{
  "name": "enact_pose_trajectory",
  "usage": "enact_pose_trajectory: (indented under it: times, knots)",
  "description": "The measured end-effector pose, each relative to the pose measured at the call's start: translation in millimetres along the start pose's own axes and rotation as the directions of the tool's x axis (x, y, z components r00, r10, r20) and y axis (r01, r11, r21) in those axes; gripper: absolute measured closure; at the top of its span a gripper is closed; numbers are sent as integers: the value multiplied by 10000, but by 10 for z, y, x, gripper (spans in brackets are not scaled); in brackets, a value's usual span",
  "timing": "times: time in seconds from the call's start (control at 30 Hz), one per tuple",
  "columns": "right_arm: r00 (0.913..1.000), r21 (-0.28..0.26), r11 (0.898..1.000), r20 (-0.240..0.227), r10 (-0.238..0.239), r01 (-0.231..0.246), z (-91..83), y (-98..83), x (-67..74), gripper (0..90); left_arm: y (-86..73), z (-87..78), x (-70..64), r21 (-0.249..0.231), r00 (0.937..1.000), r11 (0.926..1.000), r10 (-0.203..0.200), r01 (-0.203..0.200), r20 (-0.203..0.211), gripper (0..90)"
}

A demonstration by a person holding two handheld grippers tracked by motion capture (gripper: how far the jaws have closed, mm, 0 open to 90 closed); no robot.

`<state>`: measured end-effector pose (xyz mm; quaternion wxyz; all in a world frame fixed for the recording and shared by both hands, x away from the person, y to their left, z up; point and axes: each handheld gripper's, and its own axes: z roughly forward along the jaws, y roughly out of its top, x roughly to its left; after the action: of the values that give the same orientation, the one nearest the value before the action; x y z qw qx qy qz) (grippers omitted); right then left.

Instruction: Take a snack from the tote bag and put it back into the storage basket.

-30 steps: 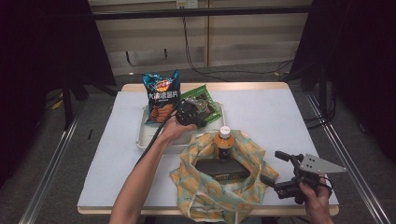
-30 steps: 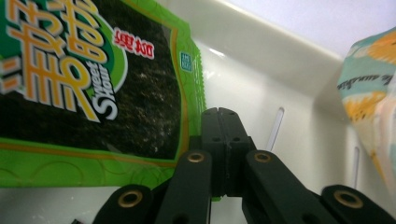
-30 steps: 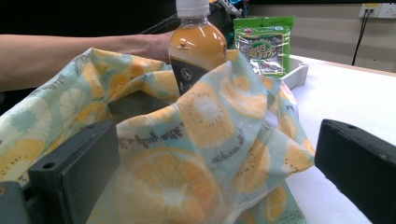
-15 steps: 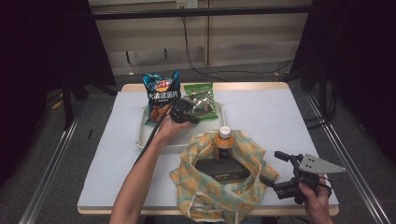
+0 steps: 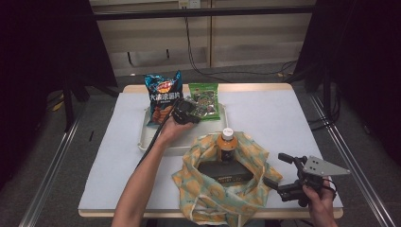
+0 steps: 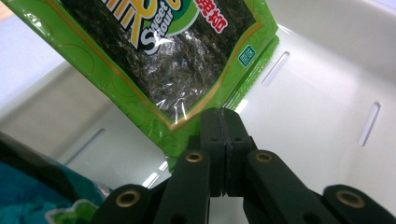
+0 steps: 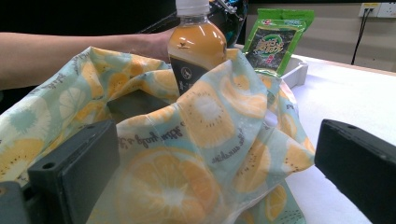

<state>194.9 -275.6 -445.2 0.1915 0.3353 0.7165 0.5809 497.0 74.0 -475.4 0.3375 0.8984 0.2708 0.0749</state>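
Lifted upright from the white tray (image 5: 146, 138), the seaweed packet (image 5: 204, 100) is pinched by the closed left gripper (image 5: 185, 112), while the right gripper (image 5: 283, 171) is held open beside the fruit-print bag (image 5: 208, 194) holding a bottle (image 5: 227, 144)

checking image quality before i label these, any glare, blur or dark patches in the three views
High view: table evenly lit, surroundings nearly black, slightly soft. Left gripper view: glare on the glossy green seaweed packet and the white tray; the left gripper is sharp, the blue bag at bottom left blurred. Right gripper view: the right gripper jaws are soft, the fruit-print bag and bottle fairly sharp.
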Motion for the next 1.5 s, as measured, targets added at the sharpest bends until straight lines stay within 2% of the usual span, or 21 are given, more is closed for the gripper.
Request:
enact_pose_trajectory:
  times: [0.13, 0.2, 0.23, 0.27, 0.33, 0.4, 0.47, 0.6, 0.67, 0.7, 0.77, 0.9, 0.97, 1.0, 1.03, 1.1, 1.13, 1.23, 1.3, 1.33, 1.5]
  knots:
    - [10000, 11, 10000, -3, -37, 37, 2, 1, -1, 0, -18, -20, -26, -3, 9999, 10000, 4, -4, 126, 899]
    - [10000, 23, 10000, -7, -26, 26, 4, 1, 0, 0, -28, -42, -68, -6, 9992, 9994, 347, -347, 174, 890]
    - [10000, 14, 10000, -3, -21, 21, 5, 1, -1, 0, -33, -54, -84, -92, 9991, 9994, 329, -327, 285, 884]
    - [10000, 27, 10000, -2, -15, 15, 5, 1, -1, 0, -40, -52, -124, -458, 9994, 9989, -48, 64, 341, 884]
    - [10000, 25, 10000, -7, 16, -16, 6, 3, 1, 0, -42, -105, -145, -635, 9991, 9980, 79, -52, 414, 869]
    - [10000, 29, 10000, -12, 16, -16, 5, 4, 3, 0, -43, -166, -177, -841, 9990, 9965, 1, 37, 454, 868]
    - [10000, 28, 10000, 8, 46, -46, 3, 4, 2, 0, -47, -244, -201, -872, 9989, 9961, 138, -98, 452, 843]
    - [9999, 40, 9999, 32, 138, -139, 2, 17, 0, 0, -88, -414, -286, -1580, 9958, 9874, 52, 93, 909, 802]
    - [9997, 57, 9998, 123, 207, -208, 0, 34, 3, 19, -110, -511, -354, -1540, 9961, 9878, 343, -215, 809, 782]
    - [9996, 76, 9996, 131, 263, -264, -4, 44, 3, 31, -126, -551, -387, -1646, 9948, 9860, 409, -252, 929, 770]
    - [9995, 52, 9996, 126, 289, -290, -6, 63, 9, 34, -149, -639, -456, -1788, 9947, 9829, 597, -439, 840, 758]
    - [9994, 109, 9994, -4, 339, -339, -7, 96, 31, 55, -200, -800, -592, -2088, 9901, 9769, 717, -453, 1207, 784]
    - [9994, 173, 9992, 28, 350, -350, 2, 103, 44, 86, -239, -853, -646, -2304, 9873, 9717, 851, -526, 1338, 784]
    - [9993, 147, 9992, -4, 371, -371, 11, 109, 45, 96, -258, -891, -666, -2239, 9864, 9733, 836, -504, 1414, 784]
    - [9989, 144, 9988, -58, 459, -458, 20, 118, 50, 100, -282, -913, -689, -2377, 9854, 9705, 787, -411, 1511, 783]
    - [9991, 178, 9989, 8, 423, -423, 43, 146, 60, 131, -331, -956, -727, -2683, 9784, 9633, 626, -77, 1968, 783]
    - [9993, 212, 9990, 52, 382, -383, 55, 164, 71, 140, -351, -976, -748, -2651, 9772, 9642, 657, -101, 2018, 783]
    - [9998, 266, 9994, -47, 205, -203, 96, 243, 100, 173, -400, -1025, -813, -2773, 9762, 9606, 777, -189, 2026, 777]
    - [9999, 243, 9997, -93, 65, -63, 128, 298, 118, 218, -431, -1076, -873, -2959, 9745, 9552, 730, -71, 2122, 775]
    - [9998, 340, 9994, -185, 56, -49, 148, 324, 129, 245, -451, -1107, -902, -2948, 9738, 9553, 858, -205, 2105, 771]
    - [9986, 738, 9969, -470, -233, 267, 297, 431, 119, 343, -535, -1211, -1069, -3113, 9723, 9496, 1052, -358, 2089, 698]
